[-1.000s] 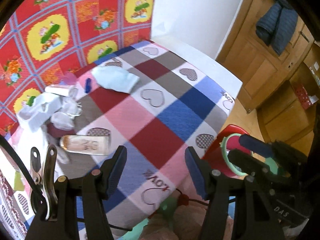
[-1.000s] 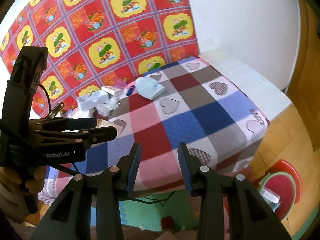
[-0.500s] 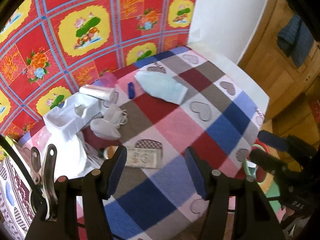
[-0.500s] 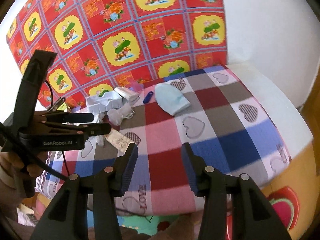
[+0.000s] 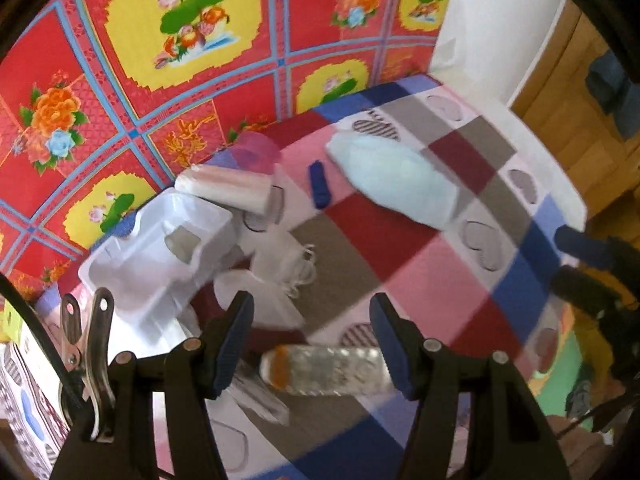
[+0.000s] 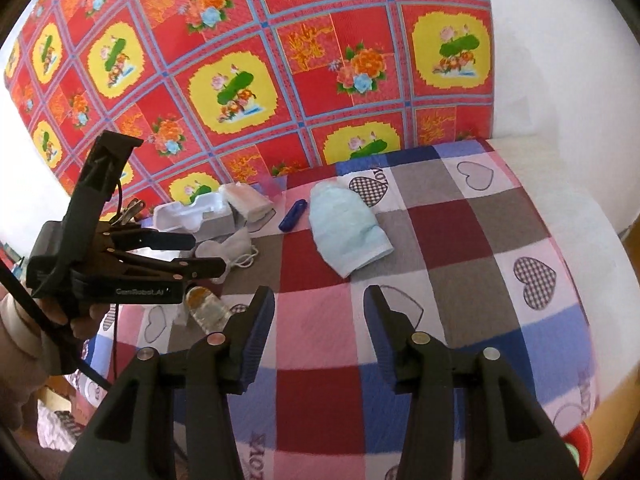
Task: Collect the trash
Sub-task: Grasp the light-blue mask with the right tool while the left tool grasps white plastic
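- A clear plastic bottle with an orange cap lies on its side at the lower centre of the left wrist view, on a checked quilt with heart motifs; we judge it the first piece of trash to be picked up.
- Our left gripper hangs right over that bottle with its jaws wide apart and nothing pressed between the pads; the bottle shows in the gap between the fingers, but whether they have reached its level we cannot tell.
- In the right wrist view the same bottle peeks out at centre left, under the left gripper.
- Our right gripper stands at bottom centre of its own view; its jaws have just been opening, they sit moderately wide, and only bare quilt shows between them.
- More litter clusters above the bottle: a crumpled white face mask with ear loops, a white moulded foam tray, a pale pink-and-white wrapped roll, a small dark blue oblong object and a pale blue cloth-like pouch.
- Step in hand, as we read it: the approach, with nothing yet collected.
- The next move calls for lowering the left fingers astride the bottle's body and closing squarely, since a round, smooth bottle may roll or slip.
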Demonstrator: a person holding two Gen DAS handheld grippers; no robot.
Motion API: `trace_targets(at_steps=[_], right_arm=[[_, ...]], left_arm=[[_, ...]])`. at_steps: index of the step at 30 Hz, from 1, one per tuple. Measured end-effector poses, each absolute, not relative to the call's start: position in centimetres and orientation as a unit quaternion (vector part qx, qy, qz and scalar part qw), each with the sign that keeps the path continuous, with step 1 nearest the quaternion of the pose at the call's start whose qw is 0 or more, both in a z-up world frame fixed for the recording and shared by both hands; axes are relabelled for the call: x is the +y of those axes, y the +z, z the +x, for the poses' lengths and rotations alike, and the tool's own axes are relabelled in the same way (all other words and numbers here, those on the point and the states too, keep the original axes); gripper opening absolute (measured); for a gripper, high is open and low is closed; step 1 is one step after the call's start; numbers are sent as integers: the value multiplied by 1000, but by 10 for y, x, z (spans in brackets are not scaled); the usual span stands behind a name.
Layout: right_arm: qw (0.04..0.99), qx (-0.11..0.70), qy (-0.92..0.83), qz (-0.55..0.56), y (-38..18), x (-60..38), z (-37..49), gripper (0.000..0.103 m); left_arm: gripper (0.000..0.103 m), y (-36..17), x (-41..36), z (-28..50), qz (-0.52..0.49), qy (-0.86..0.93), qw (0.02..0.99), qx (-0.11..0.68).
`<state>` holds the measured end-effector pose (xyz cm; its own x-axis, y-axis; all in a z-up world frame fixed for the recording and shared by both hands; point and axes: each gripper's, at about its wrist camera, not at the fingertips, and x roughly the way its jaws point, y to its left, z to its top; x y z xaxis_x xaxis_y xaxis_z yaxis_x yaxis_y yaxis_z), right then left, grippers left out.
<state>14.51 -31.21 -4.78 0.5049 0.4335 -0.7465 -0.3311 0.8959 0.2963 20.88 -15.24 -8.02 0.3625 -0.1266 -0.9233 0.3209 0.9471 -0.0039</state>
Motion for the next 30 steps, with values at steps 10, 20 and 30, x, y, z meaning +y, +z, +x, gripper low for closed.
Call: trace_targets(at_steps=[10,20,30], right_arm=[[849,470,241,9,-76,-299,203,52],[833,486,263,-20,-97,-278,249,57],[817,507,267,-56,-117,-260,263,57]], left_arm=[[63,-110,-142,242,80,-110,811,569],[63,-128,-134,252,41,-71,811,580],[62,-130,-136,249,31,-54,827,558]])
